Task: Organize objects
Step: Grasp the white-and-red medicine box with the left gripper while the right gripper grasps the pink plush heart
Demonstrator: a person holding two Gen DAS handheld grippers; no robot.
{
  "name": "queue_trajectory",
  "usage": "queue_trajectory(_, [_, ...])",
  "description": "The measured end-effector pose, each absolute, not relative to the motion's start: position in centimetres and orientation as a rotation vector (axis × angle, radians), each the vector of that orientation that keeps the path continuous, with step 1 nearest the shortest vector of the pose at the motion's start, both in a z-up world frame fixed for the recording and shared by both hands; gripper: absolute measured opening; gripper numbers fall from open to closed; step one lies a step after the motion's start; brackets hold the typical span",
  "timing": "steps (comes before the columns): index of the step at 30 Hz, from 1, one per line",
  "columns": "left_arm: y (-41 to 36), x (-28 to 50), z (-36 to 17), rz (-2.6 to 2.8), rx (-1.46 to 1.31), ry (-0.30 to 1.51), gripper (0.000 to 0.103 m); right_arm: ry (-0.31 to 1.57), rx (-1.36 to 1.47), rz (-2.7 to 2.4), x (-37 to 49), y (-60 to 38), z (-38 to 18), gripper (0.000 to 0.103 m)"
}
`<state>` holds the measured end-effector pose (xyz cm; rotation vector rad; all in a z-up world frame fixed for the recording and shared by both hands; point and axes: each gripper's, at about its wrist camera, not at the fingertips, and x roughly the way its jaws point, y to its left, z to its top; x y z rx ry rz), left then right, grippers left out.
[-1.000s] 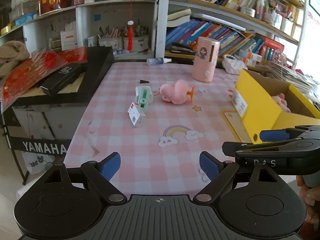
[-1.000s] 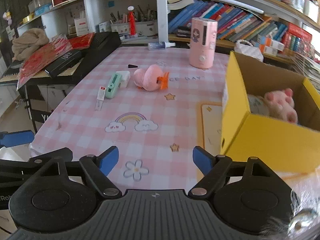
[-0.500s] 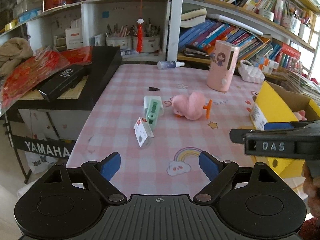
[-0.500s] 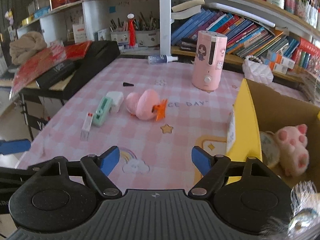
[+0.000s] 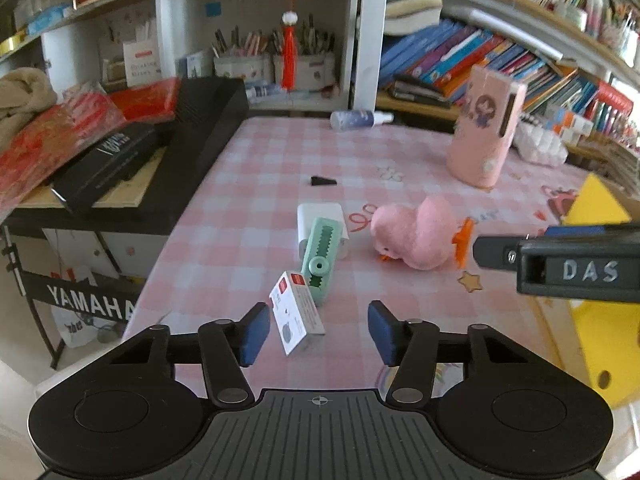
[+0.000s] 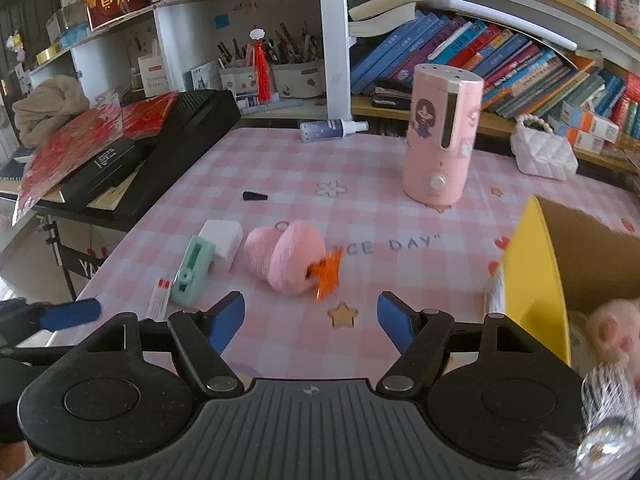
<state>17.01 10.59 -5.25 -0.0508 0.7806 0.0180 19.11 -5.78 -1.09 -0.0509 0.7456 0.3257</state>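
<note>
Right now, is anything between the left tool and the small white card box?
Nothing visible. The left tool is open, and the small white card box lies directly ahead between its fingers, touching neither.

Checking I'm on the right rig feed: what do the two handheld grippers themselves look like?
Both look identical: the left gripper and right gripper have matte black bodies with ribbed top plates, round black pivot discs, silver screws, angular black linkages and blue finger pads. The right one's side, seen from the left wrist view, bears white "DAS" lettering. No cables visible.
</note>
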Motion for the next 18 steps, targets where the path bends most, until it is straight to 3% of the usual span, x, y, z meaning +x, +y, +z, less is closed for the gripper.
queue_trajectory(7, [11.1, 20.1, -8.1, 0.061, -0.027, 0.873, 0.040, 0.767, -0.111, 0.357, 22.8, -4.0, -2.1, 0.078])
queue_trajectory(13, [12.0, 20.2, -8.4, 0.066, -0.032, 0.889, 0.014, 0.798, -0.181, 0.373, 26.2, -2.2, -3.9, 0.084])
queue_trajectory(18, [12.8, 20.2, -8.3, 0.060, -0.056, 0.896, 0.013, 0.820, -0.253, 0.392, 28.4, -0.6, -5.7, 0.087])
